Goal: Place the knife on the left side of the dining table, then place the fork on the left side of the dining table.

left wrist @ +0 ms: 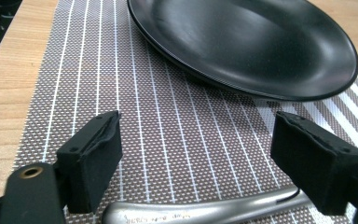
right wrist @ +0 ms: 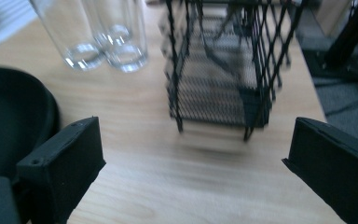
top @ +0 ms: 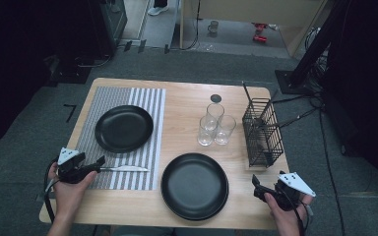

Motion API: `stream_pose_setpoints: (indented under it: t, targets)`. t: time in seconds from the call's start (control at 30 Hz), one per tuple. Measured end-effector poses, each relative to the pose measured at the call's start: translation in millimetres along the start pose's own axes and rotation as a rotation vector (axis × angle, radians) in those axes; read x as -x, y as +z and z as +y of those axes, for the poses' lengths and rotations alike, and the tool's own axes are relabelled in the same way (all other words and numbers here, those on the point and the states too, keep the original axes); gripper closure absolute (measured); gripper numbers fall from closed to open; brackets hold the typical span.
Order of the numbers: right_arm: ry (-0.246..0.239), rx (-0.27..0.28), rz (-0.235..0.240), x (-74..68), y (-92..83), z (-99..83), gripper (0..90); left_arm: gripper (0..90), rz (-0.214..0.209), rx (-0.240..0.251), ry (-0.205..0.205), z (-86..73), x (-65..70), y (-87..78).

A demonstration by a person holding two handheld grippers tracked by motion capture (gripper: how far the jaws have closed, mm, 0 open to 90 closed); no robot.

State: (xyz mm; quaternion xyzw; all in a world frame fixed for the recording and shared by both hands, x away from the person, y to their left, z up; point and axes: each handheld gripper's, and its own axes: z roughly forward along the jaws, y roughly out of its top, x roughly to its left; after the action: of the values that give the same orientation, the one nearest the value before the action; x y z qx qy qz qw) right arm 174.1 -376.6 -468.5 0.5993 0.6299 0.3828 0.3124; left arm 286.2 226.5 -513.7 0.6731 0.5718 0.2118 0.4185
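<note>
Your left gripper [left wrist: 196, 158] has its jaws released and spread wide. The knife [left wrist: 205, 211] lies between them at their base, on the placemat [left wrist: 168, 135]; neither pad presses on it. In the left gripper view the knife handle runs crosswise, from one jaw toward the other, so its long axis lies across the line of the jaws rather than along it. In the high view the knife [top: 125, 168] extends rightward from the left gripper [top: 100, 162], with its long axis parallel to the near edge of the counter [top: 187, 105] and its tip pointing toward the lower plate [top: 194, 186]. The knife sits just below the upper plate [top: 124, 128], which rests on the same placemat.

Your left hand [top: 69, 189] is by far the nearer hand to the knife. It enters from the bottom left, with the gripper held low and nearly level, pointing right along the mat.

Your right gripper [right wrist: 193, 154] also has its jaws released, with nothing between them. It hangs above bare counter at the near right corner and faces the wire basket [right wrist: 223, 70], with the three glasses [right wrist: 102, 37] to the left of it. In the high view the right gripper [top: 258, 187] is well apart from the knife, with the lower plate between them.

Judgement: the knife appears set down in place. To retreat, draw the left jaws back clear of the handle without dragging it.
</note>
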Motion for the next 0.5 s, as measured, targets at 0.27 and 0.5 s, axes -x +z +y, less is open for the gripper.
stream_pose_setpoints:
  t: [0.27,0.5]
  targets:
    - [-0.016,0.119,0.04,-10.7,-24.7,49.4,3.2,14.8,-0.038,0.005,-0.032,-1.1,-4.1,0.0]
    - [-0.047,0.136,0.039,-16.6,-21.8,90.1,2.8,14.7,-0.04,0.002,-0.023,-1.8,-2.5,0.8]
